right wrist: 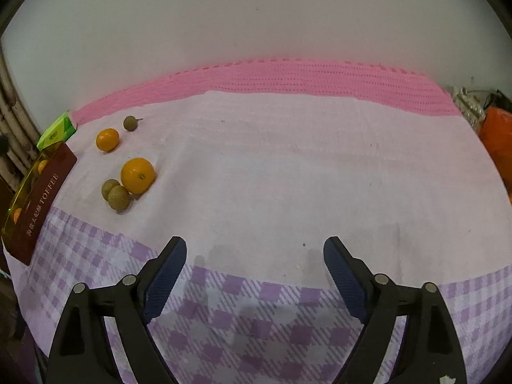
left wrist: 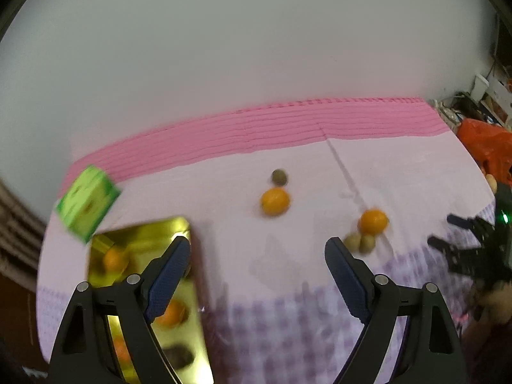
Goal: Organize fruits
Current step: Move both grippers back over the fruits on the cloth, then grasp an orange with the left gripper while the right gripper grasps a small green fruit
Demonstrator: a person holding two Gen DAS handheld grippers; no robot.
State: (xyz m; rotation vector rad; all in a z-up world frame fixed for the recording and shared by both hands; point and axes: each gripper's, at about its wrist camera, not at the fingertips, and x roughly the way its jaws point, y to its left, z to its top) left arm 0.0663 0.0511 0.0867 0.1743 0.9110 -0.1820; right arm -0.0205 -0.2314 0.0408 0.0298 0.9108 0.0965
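Note:
A gold-lined toffee box [left wrist: 144, 240] lies at the lower left of the left wrist view, with oranges [left wrist: 115, 259] inside it. My left gripper [left wrist: 256, 256] hangs open above the cloth, its left finger over the box's edge. Two loose oranges [left wrist: 275, 202] [left wrist: 372, 221] and small brown fruits [left wrist: 279, 176] [left wrist: 360, 242] lie on the cloth ahead. In the right wrist view the same oranges [right wrist: 107, 139] [right wrist: 138, 175] and brown fruits [right wrist: 130, 123] [right wrist: 115, 193] sit far left, near the box [right wrist: 41, 198]. My right gripper [right wrist: 255, 256] is open and empty over bare cloth.
A green carton [left wrist: 86, 203] [right wrist: 57, 129] stands behind the box. The pink knitted band [left wrist: 320, 118] runs along the back against the grey wall. An orange plastic bag [left wrist: 483, 140] [right wrist: 497, 134] and clutter sit off the right edge. The cloth turns to a purple check pattern [right wrist: 256, 320] toward the front.

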